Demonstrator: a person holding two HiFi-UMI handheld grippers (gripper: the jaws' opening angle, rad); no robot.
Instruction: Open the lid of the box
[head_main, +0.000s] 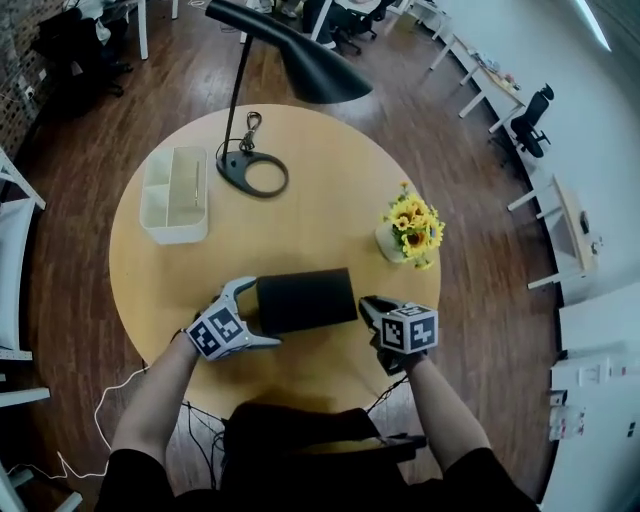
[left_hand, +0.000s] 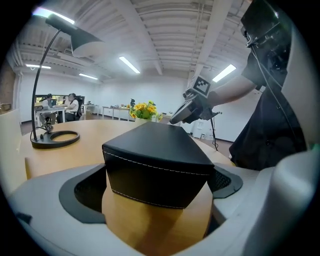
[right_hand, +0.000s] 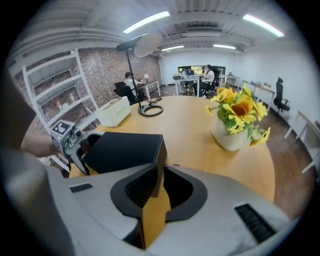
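Note:
A black box (head_main: 305, 300) with white stitching lies on the round wooden table (head_main: 330, 170), lid down, near the front edge. My left gripper (head_main: 260, 313) is open wide and straddles the box's left end. In the left gripper view the box (left_hand: 155, 160) fills the space between the two grey fingers (left_hand: 45, 205), and I cannot tell whether the pads touch it. My right gripper (head_main: 363, 305) is at the box's right end. In the right gripper view its jaws stand a narrow slit apart, with the box's (right_hand: 125, 150) near corner just at the tips and only table wood showing in the slit.
A black desk lamp (head_main: 253, 173) stands at the back of the table, its shade (head_main: 300, 55) hanging over it. A white divided tray (head_main: 175, 195) sits back left. A pot of yellow flowers (head_main: 410, 232) stands right of the box. Cables trail on the floor below.

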